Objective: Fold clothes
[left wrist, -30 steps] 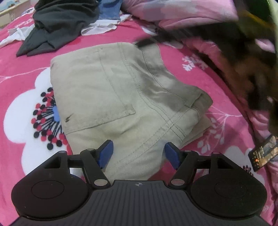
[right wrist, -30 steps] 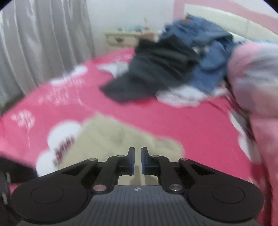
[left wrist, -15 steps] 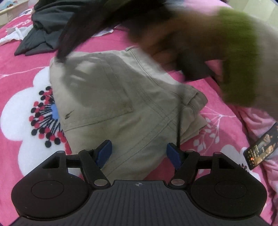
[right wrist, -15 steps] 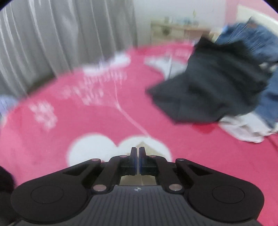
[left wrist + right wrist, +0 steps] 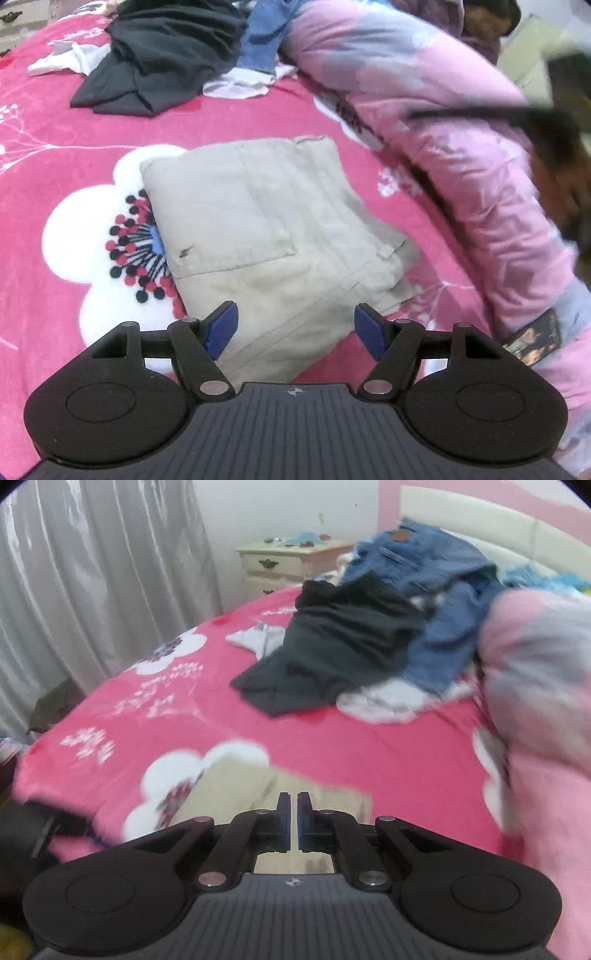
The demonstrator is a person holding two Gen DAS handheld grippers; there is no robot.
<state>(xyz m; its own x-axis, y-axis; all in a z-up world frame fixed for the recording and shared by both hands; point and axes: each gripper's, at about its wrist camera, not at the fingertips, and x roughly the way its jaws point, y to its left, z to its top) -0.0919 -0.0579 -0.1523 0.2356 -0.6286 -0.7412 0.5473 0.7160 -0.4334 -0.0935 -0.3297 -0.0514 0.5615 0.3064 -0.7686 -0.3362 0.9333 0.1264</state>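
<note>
Folded khaki trousers (image 5: 266,229) lie back pocket up on the pink flowered bedspread (image 5: 55,147). My left gripper (image 5: 295,325) hovers open over their near edge, blue pads apart and empty. In the right wrist view the trousers (image 5: 236,786) show blurred just beyond my right gripper (image 5: 294,812). Its jaws stand almost together and are opening by a crack, with nothing between them. It hangs above the bed, clear of the cloth. A blurred dark arm (image 5: 554,140) crosses the upper right of the left wrist view.
A heap of unfolded clothes lies farther up the bed: a dark garment (image 5: 343,642), blue jeans (image 5: 436,590) and white cloth (image 5: 384,701). A pink quilt (image 5: 443,129) runs along the right. A phone (image 5: 532,338) lies beside it. Nightstand (image 5: 288,559) and grey curtain (image 5: 92,572) stand beyond.
The left gripper has drawn back and up from the trousers. The arm that swept across them has moved off to the right. The right gripper has risen and swung, staying nearly closed.
</note>
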